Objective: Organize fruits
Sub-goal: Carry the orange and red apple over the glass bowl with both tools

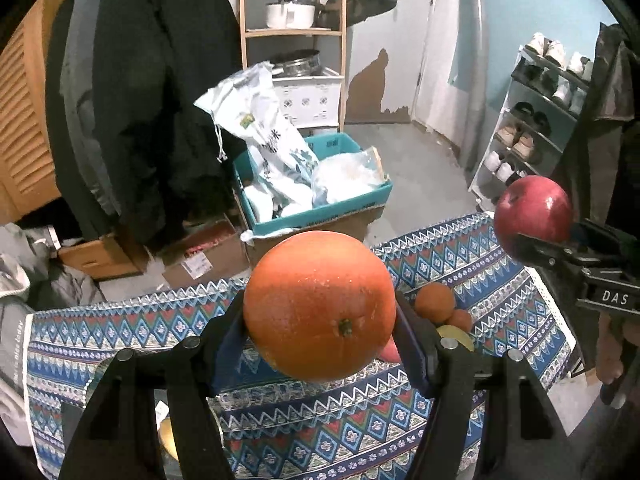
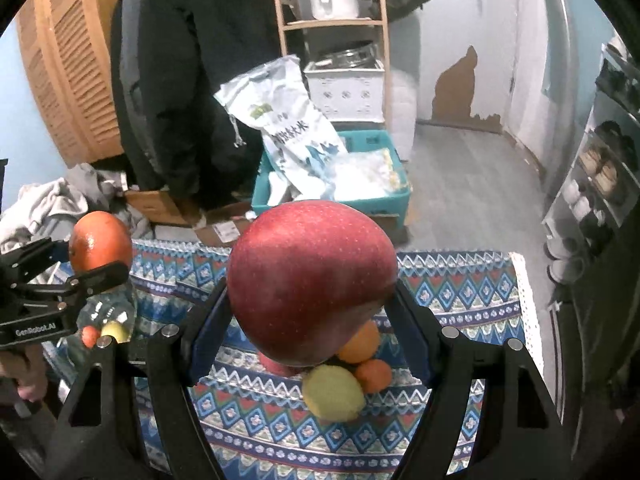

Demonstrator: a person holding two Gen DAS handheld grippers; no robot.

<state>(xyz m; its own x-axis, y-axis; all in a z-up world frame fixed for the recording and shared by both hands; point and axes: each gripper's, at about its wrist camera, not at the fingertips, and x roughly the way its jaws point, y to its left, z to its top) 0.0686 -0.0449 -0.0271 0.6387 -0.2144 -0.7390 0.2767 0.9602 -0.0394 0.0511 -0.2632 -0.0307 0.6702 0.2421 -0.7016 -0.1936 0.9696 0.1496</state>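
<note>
Both fruits are lifted clear of the tabletop (image 2: 460,280), so this looks like the carrying step. The left gripper (image 1: 320,312) pinches a round, dimpled orange (image 1: 320,304) at its sides; the right gripper (image 2: 310,308) clamps a smooth, speckled red apple (image 2: 312,280) the same way. Below, on the patterned cloth, lie a lemon (image 2: 334,394) and small tangerines (image 2: 374,376). Next, each fruit needs a place to be set; none can be made out with certainty.
</note>
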